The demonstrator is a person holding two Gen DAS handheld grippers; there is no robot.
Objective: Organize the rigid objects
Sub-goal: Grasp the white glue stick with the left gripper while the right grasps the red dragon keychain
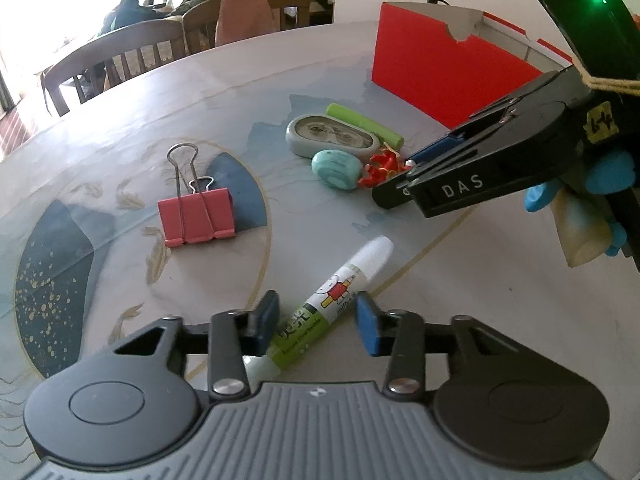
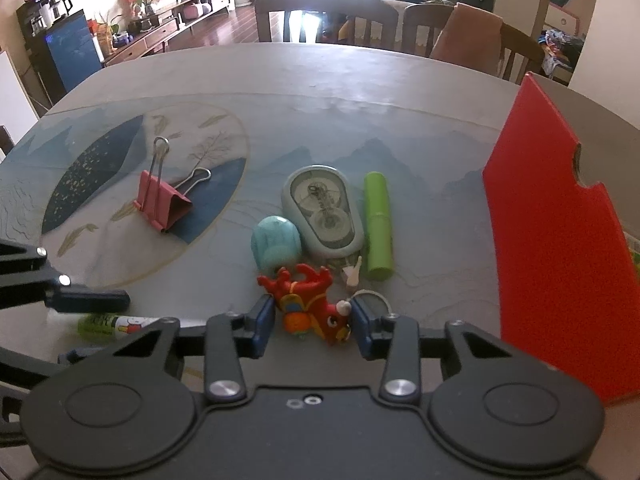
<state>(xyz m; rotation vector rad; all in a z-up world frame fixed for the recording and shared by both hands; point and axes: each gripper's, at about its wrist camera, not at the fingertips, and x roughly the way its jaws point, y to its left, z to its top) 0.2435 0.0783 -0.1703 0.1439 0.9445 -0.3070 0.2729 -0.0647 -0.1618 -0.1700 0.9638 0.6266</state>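
A white and green glue pen (image 1: 340, 292) lies slantwise on the table between the fingers of my left gripper (image 1: 316, 320), and both blue pads sit against its sides. My right gripper (image 2: 312, 320) has its pads against a red toy animal (image 2: 308, 304), one on each flank. Just beyond the toy lie a teal oval piece (image 2: 276, 244), a grey correction-tape dispenser (image 2: 324, 212) and a green tube (image 2: 378, 224). A red binder clip (image 2: 162, 204) lies apart to the left. In the left wrist view the right gripper (image 1: 400, 176) reaches in from the right onto the toy (image 1: 378, 168).
An open red box (image 2: 560, 240) stands at the right, close beside the right gripper. Wooden chairs (image 2: 324, 16) line the table's far edge. The patterned tabletop (image 2: 320, 100) stretches past the objects. A blue-gloved hand (image 1: 612, 176) holds the right gripper.
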